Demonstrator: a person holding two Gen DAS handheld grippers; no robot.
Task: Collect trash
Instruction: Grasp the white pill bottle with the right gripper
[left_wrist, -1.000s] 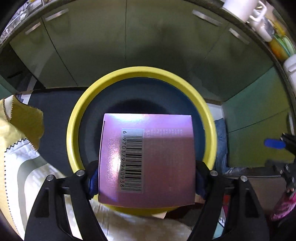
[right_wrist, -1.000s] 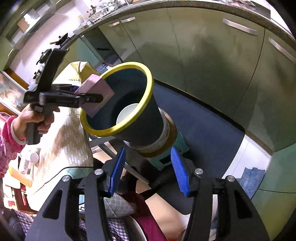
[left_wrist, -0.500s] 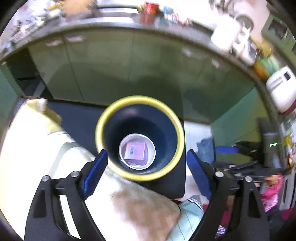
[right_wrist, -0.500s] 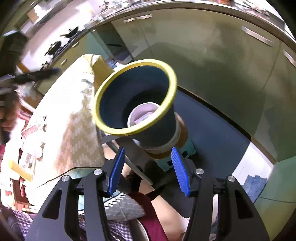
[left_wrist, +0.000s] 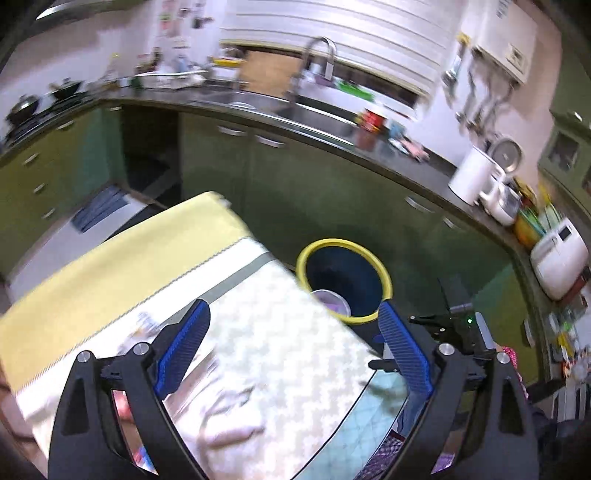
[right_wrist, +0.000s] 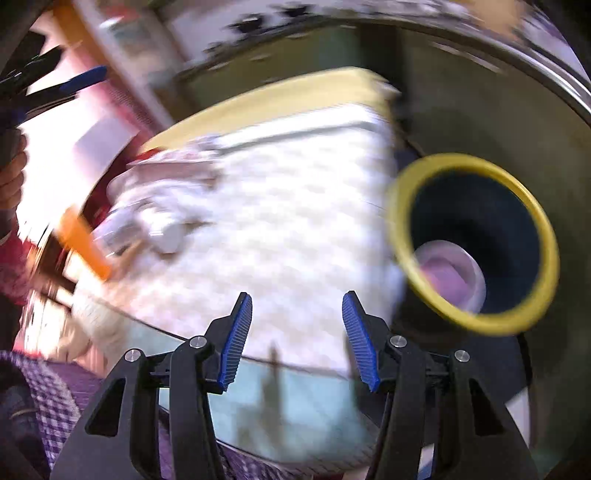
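Observation:
A dark bin with a yellow rim (left_wrist: 343, 242) stands past the table's corner, and in the right wrist view the bin (right_wrist: 461, 158) is at the right. A pink box (right_wrist: 443, 273) lies at its bottom inside a white cup. My left gripper (left_wrist: 292, 306) hangs high above the patterned tablecloth (left_wrist: 258, 350); its jaws are opening and hold nothing. My right gripper (right_wrist: 297, 295) is open and empty over the cloth's near edge (right_wrist: 277, 229). Blurred litter (right_wrist: 147, 221) and an orange strip (right_wrist: 83, 240) lie at the cloth's left.
Green cabinets (left_wrist: 314, 192) and a counter with a sink (left_wrist: 258, 103) and a white kettle (left_wrist: 472, 181) run behind the bin. A person's hand (right_wrist: 11, 173) shows at the left edge. A purple checked fabric (right_wrist: 55, 387) lies below the table edge.
The left gripper let go of the pink box, which fell into the bin, then rose and drew back over the table. The right gripper swung left from the bin toward the tablecloth.

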